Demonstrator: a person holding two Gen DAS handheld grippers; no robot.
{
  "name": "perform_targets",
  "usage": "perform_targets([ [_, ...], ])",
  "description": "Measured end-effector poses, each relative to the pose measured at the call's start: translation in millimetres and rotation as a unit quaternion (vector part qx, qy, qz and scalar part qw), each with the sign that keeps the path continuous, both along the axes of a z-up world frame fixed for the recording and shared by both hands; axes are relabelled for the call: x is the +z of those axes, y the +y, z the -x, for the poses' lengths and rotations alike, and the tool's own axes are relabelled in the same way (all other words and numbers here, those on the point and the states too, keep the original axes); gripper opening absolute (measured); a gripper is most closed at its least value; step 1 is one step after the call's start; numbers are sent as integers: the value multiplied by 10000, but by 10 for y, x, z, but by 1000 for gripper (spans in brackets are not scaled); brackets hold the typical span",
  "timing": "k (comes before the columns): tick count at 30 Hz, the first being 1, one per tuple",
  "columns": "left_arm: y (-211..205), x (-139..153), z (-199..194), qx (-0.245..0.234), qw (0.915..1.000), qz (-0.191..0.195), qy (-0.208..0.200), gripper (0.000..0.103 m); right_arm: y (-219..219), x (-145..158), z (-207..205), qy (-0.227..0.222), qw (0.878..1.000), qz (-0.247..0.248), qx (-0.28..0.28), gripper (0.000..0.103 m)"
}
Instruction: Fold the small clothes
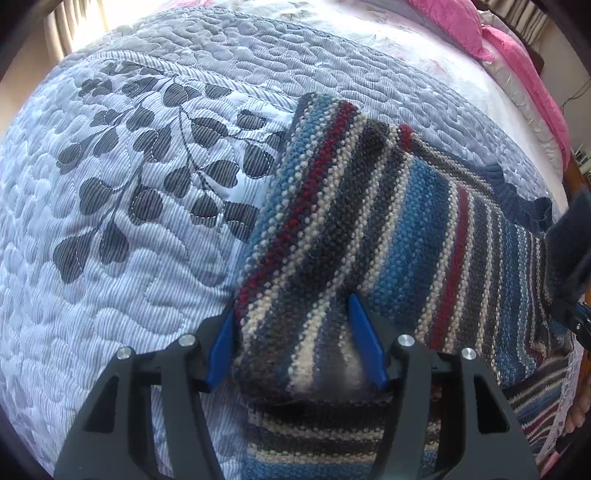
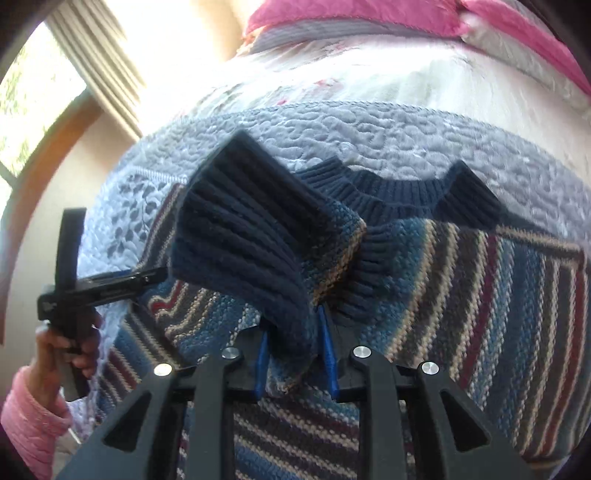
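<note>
Your left tool (image 1: 293, 338) pinches a folded striped sleeve (image 1: 314, 206) of the knitted sweater (image 1: 461, 266) between its blue pads, the sleeve reaching forward over the sweater's body. Your right tool (image 2: 295, 360) grips the navy ribbed cuff (image 2: 243, 229) of the other sleeve, lifted above the body and close to the lens, so it hides part of the navy collar (image 2: 399, 192) behind it. In the right wrist view your left hand (image 2: 66, 347), in a pink sleeve (image 2: 29, 417), holds its tool's handle low at the left. The sweater lies on the quilted bedspread (image 1: 110, 258) of the bed. Open quilt spreads to the left; pink pillows (image 1: 454, 18) line the far edge.
</note>
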State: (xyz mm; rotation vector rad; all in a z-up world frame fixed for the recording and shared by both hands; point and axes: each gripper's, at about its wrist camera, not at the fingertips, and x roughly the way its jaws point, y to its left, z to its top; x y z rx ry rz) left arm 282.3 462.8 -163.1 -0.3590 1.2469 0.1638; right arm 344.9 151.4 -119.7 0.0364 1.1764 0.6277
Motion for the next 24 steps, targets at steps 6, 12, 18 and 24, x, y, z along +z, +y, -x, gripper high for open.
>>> perform_targets([
  [6, 6, 4, 28, -12, 9999, -61, -116, 59, -733, -63, 141, 147, 9989, -261, -367, 72],
  [12, -62, 3, 48, 4, 9998, -142, -165, 60, -1092, -125, 3, 683, 9902, -1007, -689, 79],
  [18, -68, 28, 70, -36, 9997, -86, -212, 60, -921, -194, -202, 712, 9903, -861, -824, 53],
  [24, 92, 247, 169, 297, 9988, 161, -367, 60, -805, 121, -202, 111, 9950, -850, -515, 9],
])
